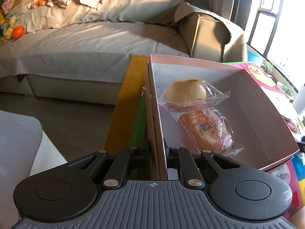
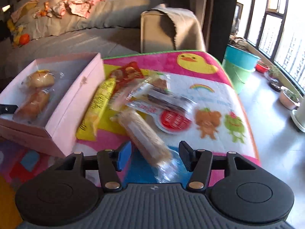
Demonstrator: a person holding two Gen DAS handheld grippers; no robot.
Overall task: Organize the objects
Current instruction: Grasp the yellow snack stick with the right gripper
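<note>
A pink cardboard box (image 1: 266,114) sits on a colourful play mat (image 2: 209,95). It holds a wrapped round bun (image 1: 185,92) and a wrapped orange bread pack (image 1: 205,133). My left gripper (image 1: 157,152) is shut on the box's left wall. The box also shows in the right wrist view (image 2: 76,103). My right gripper (image 2: 155,157) is open, its jaws on either side of a long wrapped biscuit roll (image 2: 146,139) lying on the mat. Beside it lie a yellow snack pack (image 2: 97,105), a red snack pack (image 2: 125,72) and a clear pack with a red label (image 2: 167,110).
A grey sofa (image 1: 85,43) stands behind the mat, with clothes and toys on it. A wooden board (image 1: 125,103) lies left of the box. A white table corner (image 1: 19,139) is at the left. Teal and green buckets (image 2: 238,66) and plant pots stand by the window.
</note>
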